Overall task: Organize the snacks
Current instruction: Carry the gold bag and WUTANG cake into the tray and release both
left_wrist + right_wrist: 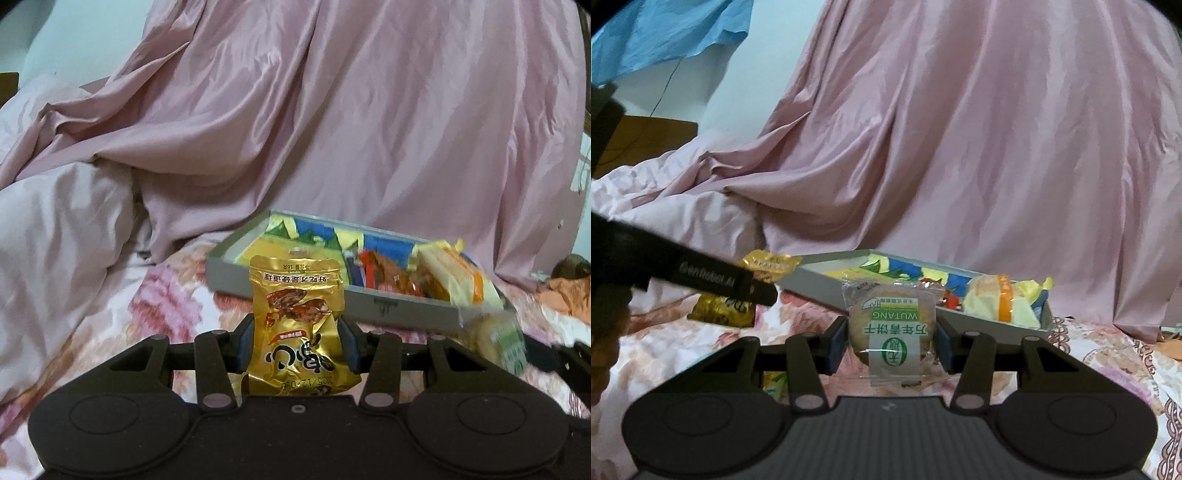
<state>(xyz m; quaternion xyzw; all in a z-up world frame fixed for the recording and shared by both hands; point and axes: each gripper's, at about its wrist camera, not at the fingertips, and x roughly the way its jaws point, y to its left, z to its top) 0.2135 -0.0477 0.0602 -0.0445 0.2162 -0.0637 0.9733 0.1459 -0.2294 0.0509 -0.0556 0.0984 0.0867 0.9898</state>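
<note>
My left gripper [297, 345] is shut on a gold foil snack pouch [297, 321], held upright above the flowered bedspread. My right gripper [891, 341] is shut on a round biscuit in a clear wrapper with green print [892, 325]. Beyond both lies a shallow grey box [406, 306] with several snack packets inside, among them a pale yellow and orange pack [454, 277]. In the right wrist view the same box [1015, 326] sits straight ahead, the left gripper [753, 286] reaches in from the left with the gold pouch [768, 264]. The biscuit [498, 343] shows blurred at the left wrist view's right edge.
A pink satin quilt [332, 129] is heaped behind the box and a paler cover [55, 221] bunches at the left. The flowered bedspread [1108, 369] runs under everything. A wooden piece [646, 140] and blue cloth [665, 33] stand at the far left.
</note>
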